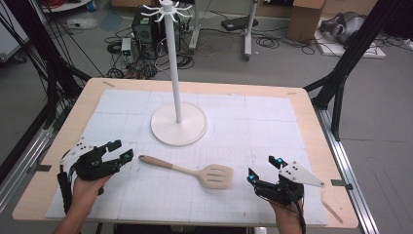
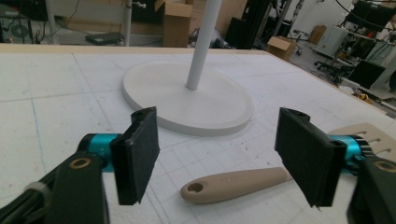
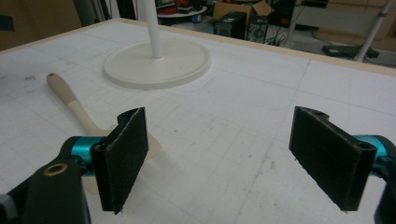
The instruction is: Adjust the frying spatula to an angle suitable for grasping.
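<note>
both grippers standing open over the mat, spatula not yet picked up.
i am holding my left gripper (image 1: pixel 119 152) and right gripper (image 1: pixel 264 168) with jaws wide and empty; the spatula (image 1: pixel 187 170) is lying flat between them, near of the hook stand (image 1: pixel 178 124); grasping and hanging are remaining.

Both hands come in over the table's near edge, one toward each near corner. The left gripper (image 1: pixel 118 152) sits by the near left corner, jaws pointing toward the right edge, standing wide apart with nothing between the pads. The right gripper (image 1: pixel 263 168) is by the near right corner, aimed at the far left corner, jaws spread wide and empty too.
</note>
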Motion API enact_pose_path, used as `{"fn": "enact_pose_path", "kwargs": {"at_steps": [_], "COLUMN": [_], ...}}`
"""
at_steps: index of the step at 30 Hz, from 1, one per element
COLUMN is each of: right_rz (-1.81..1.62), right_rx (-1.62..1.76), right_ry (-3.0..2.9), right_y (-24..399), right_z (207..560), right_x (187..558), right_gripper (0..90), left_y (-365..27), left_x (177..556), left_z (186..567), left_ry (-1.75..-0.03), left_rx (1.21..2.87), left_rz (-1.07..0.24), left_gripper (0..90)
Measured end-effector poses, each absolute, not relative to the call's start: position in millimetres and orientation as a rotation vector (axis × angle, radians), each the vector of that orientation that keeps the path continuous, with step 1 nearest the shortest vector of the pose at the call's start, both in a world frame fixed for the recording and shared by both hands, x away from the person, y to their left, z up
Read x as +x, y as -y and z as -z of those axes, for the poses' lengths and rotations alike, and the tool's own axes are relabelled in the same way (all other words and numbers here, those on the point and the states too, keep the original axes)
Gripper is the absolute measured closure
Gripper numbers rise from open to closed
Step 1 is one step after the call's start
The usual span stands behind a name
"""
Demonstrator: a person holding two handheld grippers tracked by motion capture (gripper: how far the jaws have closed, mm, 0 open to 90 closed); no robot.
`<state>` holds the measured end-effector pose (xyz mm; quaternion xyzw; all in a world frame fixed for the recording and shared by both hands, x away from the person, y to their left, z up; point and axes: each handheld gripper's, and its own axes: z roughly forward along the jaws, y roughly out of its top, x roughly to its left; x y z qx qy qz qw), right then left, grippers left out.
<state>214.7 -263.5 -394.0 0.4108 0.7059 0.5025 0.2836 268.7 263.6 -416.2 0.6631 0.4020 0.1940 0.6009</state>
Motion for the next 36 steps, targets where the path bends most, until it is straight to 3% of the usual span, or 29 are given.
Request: {"fn": "enact_pose_path", "kwargs": {"at_steps": [4,10,11,12,16,28,36], "right_rz": [-1.333,-1.327,-1.328,-1.328,-1.327,-1.330,-1.329], "right_rx": [1.105,1.146,1.158,1.158,1.174,1.193,1.205], "right_ry": [-1.878,-1.860,-1.846,-1.846,-1.824,-1.816,-1.809], "right_y": [271,278,280,280,285,285,286], "right_z": [395,397,397,397,396,397,398], "right_x": [214,211,210,210,208,208,208], "right_gripper": [17.6,18.6,18.7,18.7,18.8,18.9,18.9], "left_y": [-268,-274,-275,-275,-271,-232,-228], "left_x": [268,281,289,289,302,314,310], "left_z": [416,429,435,435,446,446,444], "left_ry": [-0.937,-1.065,-1.108,-1.108,-1.113,-1.011,-1.033], "left_rx": [1.542,1.746,1.795,1.795,1.896,2.042,2.031], "left_rz": [-0.481,-0.538,-0.544,-0.544,-0.559,-0.471,-0.426], "left_gripper": [28.2,69.6,79.8,83.2,87.9,88.6,89.3]}}
